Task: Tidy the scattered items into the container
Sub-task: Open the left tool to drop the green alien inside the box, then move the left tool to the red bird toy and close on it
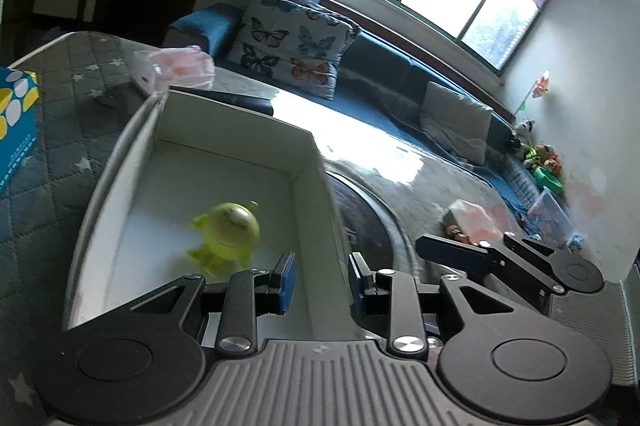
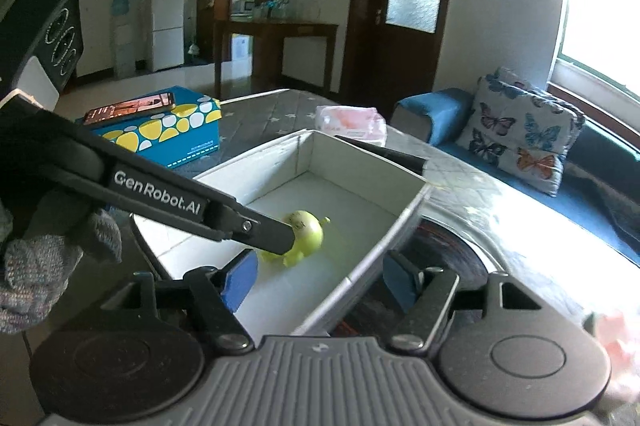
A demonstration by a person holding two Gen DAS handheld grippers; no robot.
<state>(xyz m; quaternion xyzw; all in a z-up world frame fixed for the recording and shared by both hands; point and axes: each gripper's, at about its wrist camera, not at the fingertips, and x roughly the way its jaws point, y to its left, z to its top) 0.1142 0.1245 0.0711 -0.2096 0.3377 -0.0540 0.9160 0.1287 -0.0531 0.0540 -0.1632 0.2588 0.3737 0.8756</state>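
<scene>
A white cardboard box stands open on the quilted table. A yellow-green toy figure lies on its floor, near the right wall. My left gripper hovers over the box's near right corner, open a little, with nothing between its blue pads. In the right wrist view, one left finger crosses in front of the toy. My right gripper is open wide above the box's right wall and holds nothing. A gloved hand holds the left tool.
A pink wrapped packet and a dark remote lie behind the box. Another pink packet lies to the right. A phone rests on a blue tissue box at the left. A blue sofa runs beyond.
</scene>
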